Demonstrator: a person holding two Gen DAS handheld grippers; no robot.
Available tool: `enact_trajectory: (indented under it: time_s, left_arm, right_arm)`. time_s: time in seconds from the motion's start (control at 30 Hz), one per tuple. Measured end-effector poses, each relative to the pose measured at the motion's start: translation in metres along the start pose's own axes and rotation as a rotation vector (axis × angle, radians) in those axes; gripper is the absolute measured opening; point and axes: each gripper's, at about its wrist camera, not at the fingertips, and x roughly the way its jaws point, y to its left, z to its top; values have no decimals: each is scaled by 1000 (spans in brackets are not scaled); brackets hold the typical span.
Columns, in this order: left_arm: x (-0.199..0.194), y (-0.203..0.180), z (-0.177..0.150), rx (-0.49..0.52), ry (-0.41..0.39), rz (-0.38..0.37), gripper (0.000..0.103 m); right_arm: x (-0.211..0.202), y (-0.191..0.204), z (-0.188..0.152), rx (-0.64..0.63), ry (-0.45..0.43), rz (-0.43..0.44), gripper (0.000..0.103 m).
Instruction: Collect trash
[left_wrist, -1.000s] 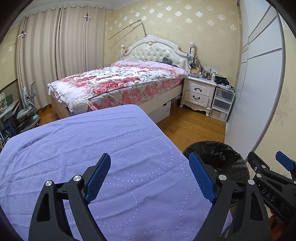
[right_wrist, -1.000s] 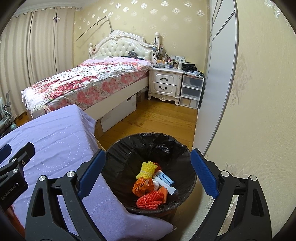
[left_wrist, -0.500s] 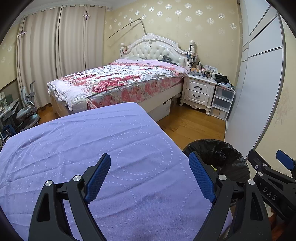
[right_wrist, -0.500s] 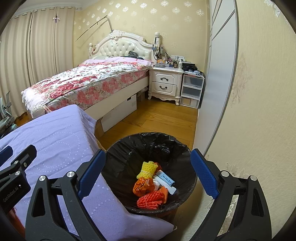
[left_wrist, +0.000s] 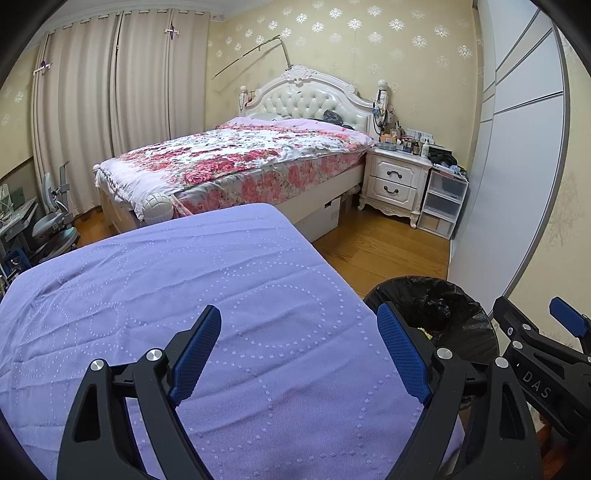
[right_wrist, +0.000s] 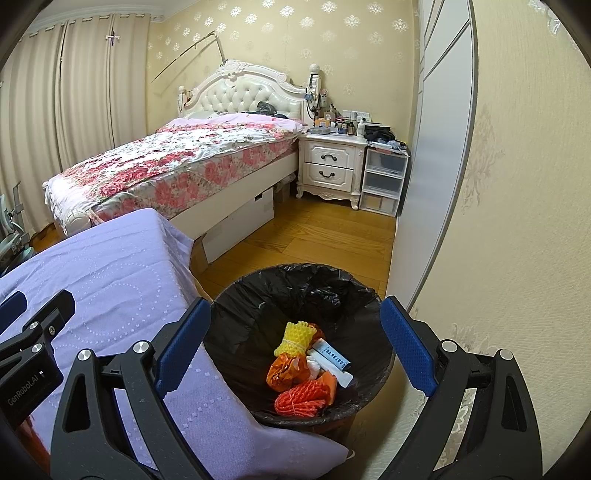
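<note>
A bin lined with a black bag stands on the floor beside the purple-covered table. Inside lie a yellow foam net, an orange wrapper, a red-orange foam net and a white and blue packet. My right gripper is open and empty above the bin. My left gripper is open and empty above the purple cloth. The bin shows at the right of the left wrist view, with the right gripper beyond it.
A bed with a floral cover stands behind the table. A white nightstand and plastic drawers stand by a grey wardrobe door. Wood floor lies between. A chair is at far left.
Both views have drifted very slightly; both grippers stay open and empty. The trash in the bin has not moved.
</note>
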Motion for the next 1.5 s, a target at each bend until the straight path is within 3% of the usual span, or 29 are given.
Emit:
enact_trajectory:
  time_s: [1.5]
  left_arm:
    - [1, 0, -7, 0, 0, -22, 84]
  right_arm:
    - [0, 1, -1, 0, 3, 2, 91]
